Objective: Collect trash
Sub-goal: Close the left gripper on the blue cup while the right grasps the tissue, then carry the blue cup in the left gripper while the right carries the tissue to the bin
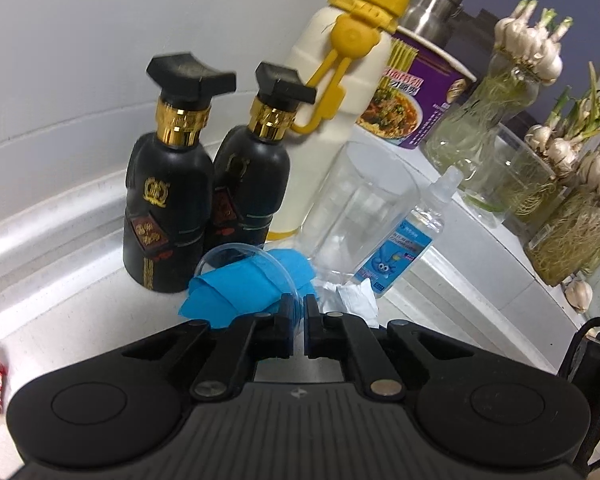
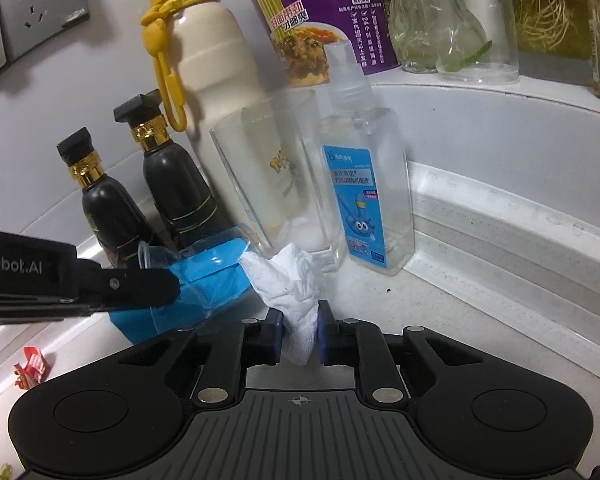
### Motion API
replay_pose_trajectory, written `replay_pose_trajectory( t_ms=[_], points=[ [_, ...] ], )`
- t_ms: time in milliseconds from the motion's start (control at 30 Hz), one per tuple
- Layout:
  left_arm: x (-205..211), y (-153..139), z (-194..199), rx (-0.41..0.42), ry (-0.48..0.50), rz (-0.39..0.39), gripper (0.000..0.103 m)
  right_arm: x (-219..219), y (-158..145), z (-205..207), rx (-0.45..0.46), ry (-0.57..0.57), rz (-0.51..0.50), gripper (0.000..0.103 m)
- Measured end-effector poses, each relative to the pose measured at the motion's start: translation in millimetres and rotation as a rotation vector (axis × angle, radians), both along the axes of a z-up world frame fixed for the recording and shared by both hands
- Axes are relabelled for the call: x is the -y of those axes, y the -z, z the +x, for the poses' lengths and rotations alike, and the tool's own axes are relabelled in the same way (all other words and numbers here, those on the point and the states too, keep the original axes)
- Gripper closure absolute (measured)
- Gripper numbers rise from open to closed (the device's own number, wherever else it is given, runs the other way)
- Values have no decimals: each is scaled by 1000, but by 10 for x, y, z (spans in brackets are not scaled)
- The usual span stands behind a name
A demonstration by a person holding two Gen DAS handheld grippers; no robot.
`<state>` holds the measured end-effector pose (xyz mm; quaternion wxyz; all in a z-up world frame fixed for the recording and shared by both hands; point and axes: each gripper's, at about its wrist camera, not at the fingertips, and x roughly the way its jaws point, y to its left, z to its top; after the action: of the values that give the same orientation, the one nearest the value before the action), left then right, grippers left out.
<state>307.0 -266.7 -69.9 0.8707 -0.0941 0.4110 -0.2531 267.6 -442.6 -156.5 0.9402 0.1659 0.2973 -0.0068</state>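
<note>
Right gripper [image 2: 299,330]: jaws clamped on the crumpled white tissue [image 2: 290,280], on the bench [image 2: 400,308] at 6 o'clock. Left gripper [image 1: 299,322]: jaws together on the rim of a clear plastic cup [image 1: 248,264] holding blue paper [image 1: 236,288]. Lift both straight up, clear of the glass tumbler [image 2: 268,176] and spray bottle [image 2: 364,184] at 12 o'clock

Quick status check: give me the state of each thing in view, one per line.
left gripper: shut on the clear plastic cup's rim
right gripper: shut on the crumpled white tissue
clear plastic cup: on its side, blue paper inside
crumpled white tissue: pinched between the jaws
glass tumbler: upright, empty
spray bottle: upright, capped
two black bottles: upright, stoppered
</note>
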Motion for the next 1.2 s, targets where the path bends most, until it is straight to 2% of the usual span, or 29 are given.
replay_pose_trajectory(
  t_ms=[533, 933, 1200],
  points=[
    [-267, -328, -315, 9, 5, 10, 101, -30, -362, -389, 7, 15, -7, 88],
    [-730, -661, -667, 29, -32, -11, 101, -434, -640, -744, -19, -74, -34, 88],
    [-1195, -835, -980, 46, -66, -31, 101, -713, -807, -1003, -37, -127, -3, 88]
  ],
)
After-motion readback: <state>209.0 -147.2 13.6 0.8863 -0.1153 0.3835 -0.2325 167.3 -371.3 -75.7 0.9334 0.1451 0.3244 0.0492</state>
